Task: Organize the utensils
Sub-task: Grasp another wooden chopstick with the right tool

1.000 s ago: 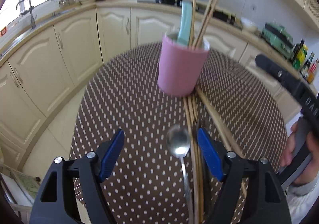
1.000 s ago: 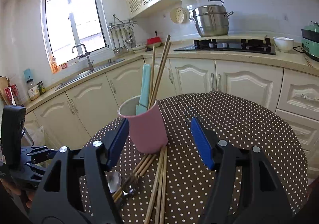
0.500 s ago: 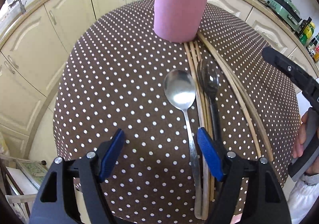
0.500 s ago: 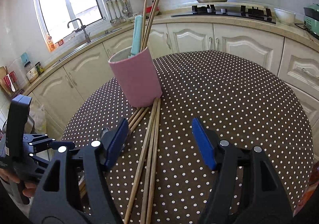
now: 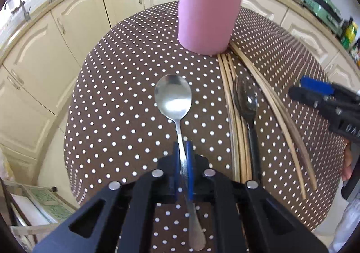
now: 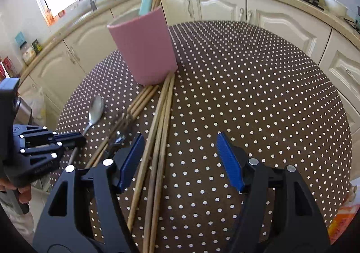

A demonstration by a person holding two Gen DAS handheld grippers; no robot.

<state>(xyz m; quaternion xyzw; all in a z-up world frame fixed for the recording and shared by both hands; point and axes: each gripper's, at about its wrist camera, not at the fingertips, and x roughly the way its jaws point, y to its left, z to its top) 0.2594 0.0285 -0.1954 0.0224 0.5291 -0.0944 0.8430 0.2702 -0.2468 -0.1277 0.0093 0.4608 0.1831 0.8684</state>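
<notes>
Your left gripper has just clamped down on the handle of the silver spoon, with the pads pinching the thin stem partway between bowl and tail while the spoon lies flat on the dotted tablecloth. The grip sits on a narrow, slick bit of metal, so I judge it wise to lift straight up and slowly, watching that the spoon does not swivel between the pads. The pink holder stands upright at the far side of the table, already carrying a few chopsticks and a pale green handle, so carry the spoon over its rim and lower it in before you let go. Your right gripper hangs with its jaws wide and empty over the loose chopsticks; hold it clear of the black spoon lying among them.
</notes>
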